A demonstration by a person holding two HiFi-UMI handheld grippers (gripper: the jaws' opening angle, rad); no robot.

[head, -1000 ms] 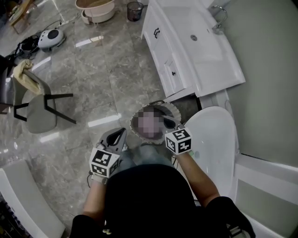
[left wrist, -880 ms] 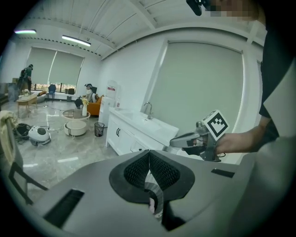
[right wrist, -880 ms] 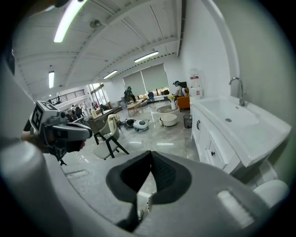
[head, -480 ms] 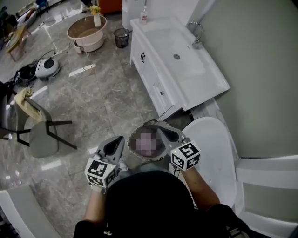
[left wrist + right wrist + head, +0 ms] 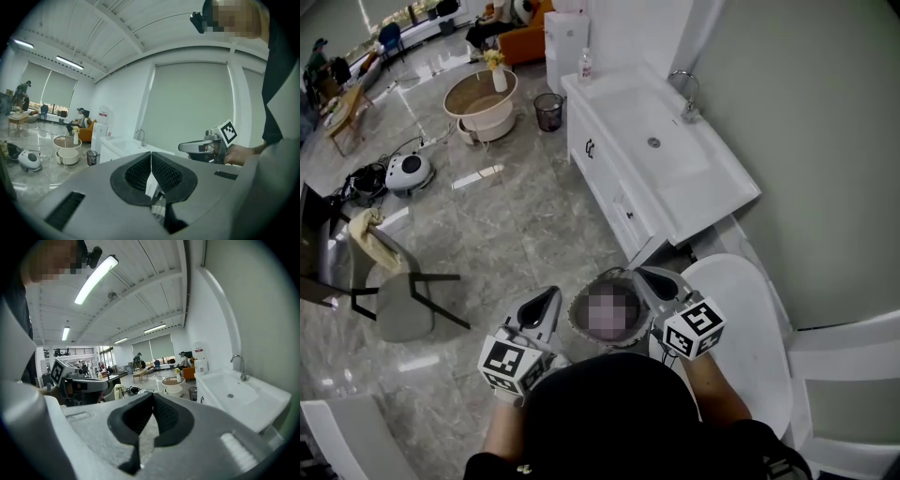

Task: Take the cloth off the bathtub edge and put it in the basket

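A round grey basket (image 5: 577, 326) with a wavy rim stands on the floor just in front of me, and a mosaic patch hides its inside. My left gripper (image 5: 550, 296) hangs left of the basket, shut and empty, with its pads meeting in the left gripper view (image 5: 150, 160). At the basket's right rim my right gripper (image 5: 643, 276) is likewise shut on nothing (image 5: 153, 400). A white bathtub edge (image 5: 342, 433) shows at the lower left corner. I see no cloth on it.
A white toilet (image 5: 741, 328) is right of the basket and a white sink cabinet (image 5: 656, 155) beyond it. On the marble floor stand a grey chair (image 5: 398, 302) with a yellowish cloth (image 5: 371, 232), a round beige tub (image 5: 480, 98), a small bin (image 5: 548, 111) and a floor device (image 5: 408, 171).
My view has lifted, so the basket and both grippers sit lower in the head view and more of the far room shows. Both grippers stay shut beside the basket.
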